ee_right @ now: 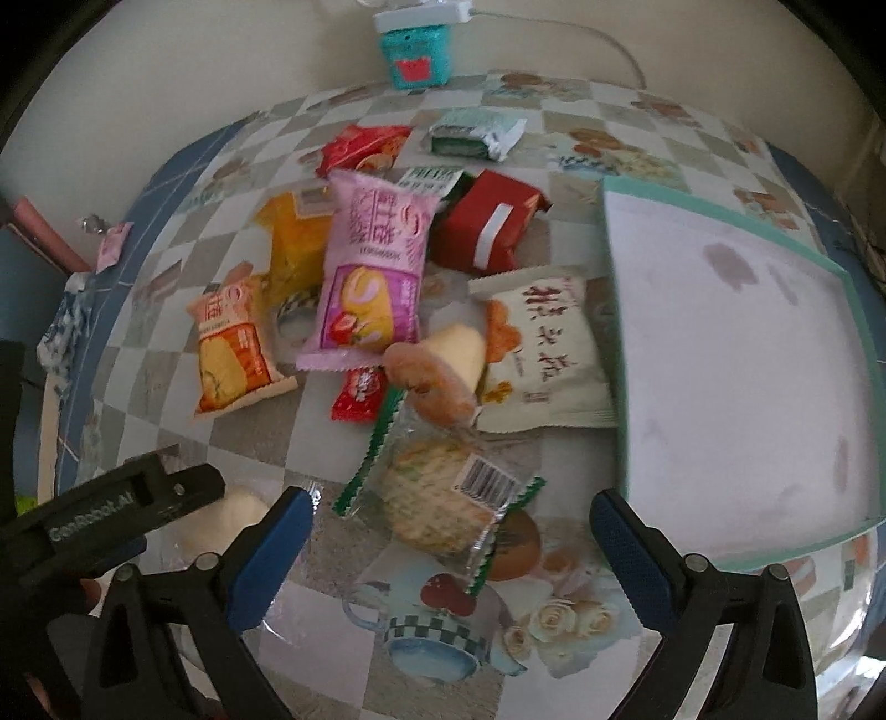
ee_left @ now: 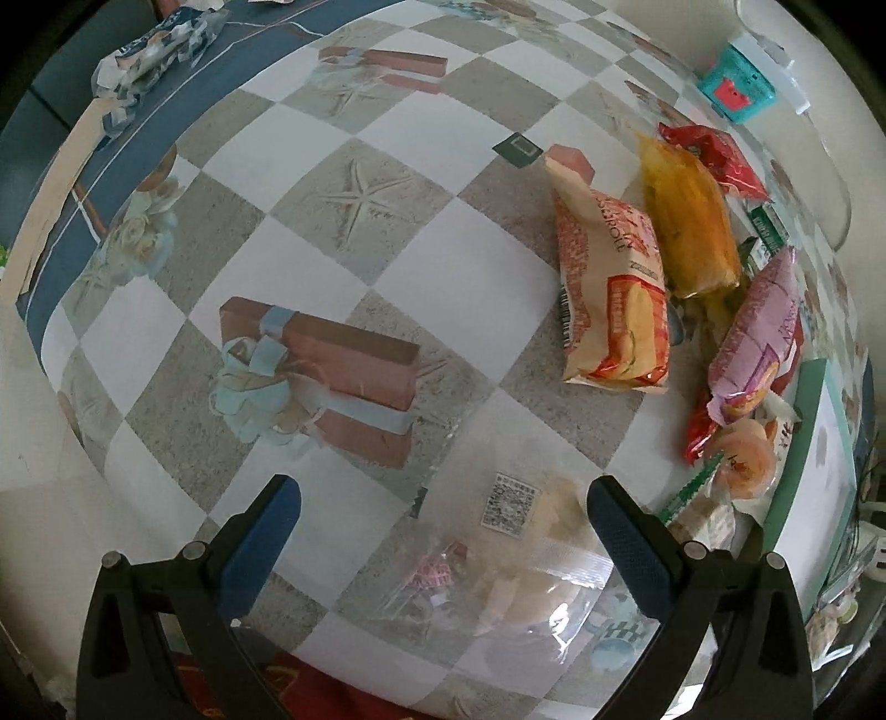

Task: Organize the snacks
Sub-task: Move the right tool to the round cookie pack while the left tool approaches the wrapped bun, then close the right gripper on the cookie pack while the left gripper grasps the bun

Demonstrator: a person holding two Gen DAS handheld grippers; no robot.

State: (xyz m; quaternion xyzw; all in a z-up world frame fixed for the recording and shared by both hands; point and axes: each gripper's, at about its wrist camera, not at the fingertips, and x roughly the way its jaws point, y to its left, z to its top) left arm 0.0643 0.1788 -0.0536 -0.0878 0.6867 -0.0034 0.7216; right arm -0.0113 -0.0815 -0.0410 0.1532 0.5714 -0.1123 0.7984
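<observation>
Several snack packs lie in a heap on the patterned tablecloth. The right wrist view shows a pink bread pack (ee_right: 374, 271), an orange-labelled pack (ee_right: 235, 346), a yellow pack (ee_right: 296, 249), a red box (ee_right: 487, 227), a white pack with black characters (ee_right: 545, 354) and a clear cracker pack with green edges (ee_right: 437, 493). My right gripper (ee_right: 448, 543) is open just above the cracker pack. My left gripper (ee_left: 443, 526) is open over a clear bag of bread (ee_left: 531, 576) lying between its fingers. The orange-labelled pack (ee_left: 612, 293) and the pink pack (ee_left: 758, 332) lie to its right.
A shallow teal-rimmed tray (ee_right: 614, 310) with a white floor sits at the right of the heap. A teal box (ee_right: 415, 50) stands by the wall. A crumpled blue-white wrapper (ee_left: 155, 55) lies at the far left edge. The left gripper body (ee_right: 111, 509) shows at the lower left.
</observation>
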